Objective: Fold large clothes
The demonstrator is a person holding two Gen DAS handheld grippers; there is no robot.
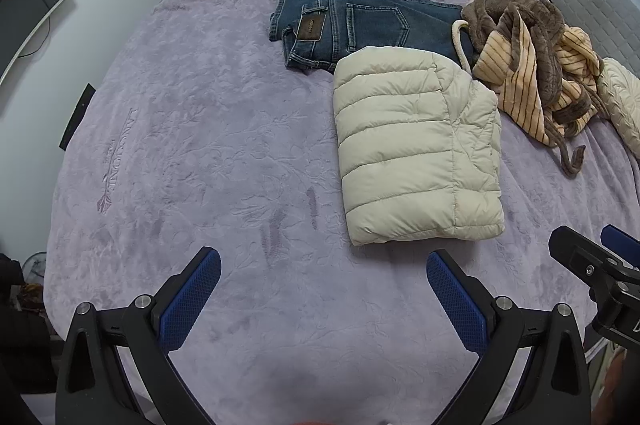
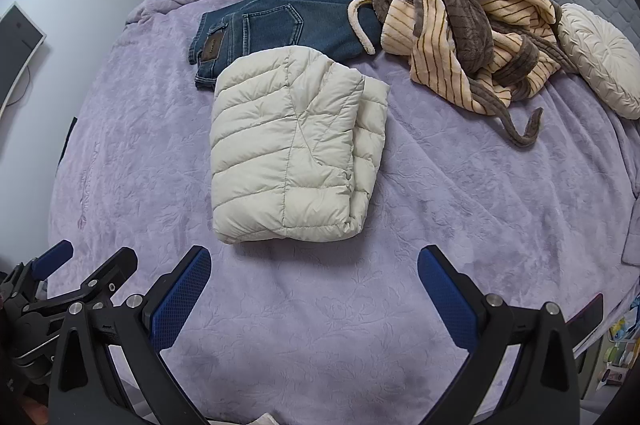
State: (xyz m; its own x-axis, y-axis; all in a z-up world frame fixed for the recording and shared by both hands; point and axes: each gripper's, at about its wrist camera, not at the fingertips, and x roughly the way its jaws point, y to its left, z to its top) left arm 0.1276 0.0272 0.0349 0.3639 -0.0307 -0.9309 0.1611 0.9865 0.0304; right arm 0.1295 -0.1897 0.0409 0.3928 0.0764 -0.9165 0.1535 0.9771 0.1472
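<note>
Left wrist view: the left claw [image 1: 324,265] is spread wide with nothing between its blue pads [image 1: 192,299], hovering over the near edge of the bed [image 1: 200,145], which is covered by a lilac blanket. A cream puffer jacket [image 1: 416,153] lies folded into a neat block right of the bed's middle. Its far end overlaps folded jeans [image 1: 360,21], which lie toward the far edge. To the right of both, a crumpled brown and striped robe [image 1: 536,61] sits in a heap near the right edge, touching a cream cushion [image 1: 624,105]. The right claw [image 1: 592,257] shows at the right margin, its fingers apart.

Right wrist view: the right claw [image 2: 314,265] is also wide open and empty, over the near edge of the bed [image 2: 480,185]. The jacket [image 2: 296,153] lies just beyond it, near the middle, its far end on the jeans [image 2: 280,21]. The robe [image 2: 460,25] is piled toward the far right corner, beside the cushion [image 2: 600,61]. The left claw [image 2: 92,257] shows at lower left, open.

No containers are visible in either view.
</note>
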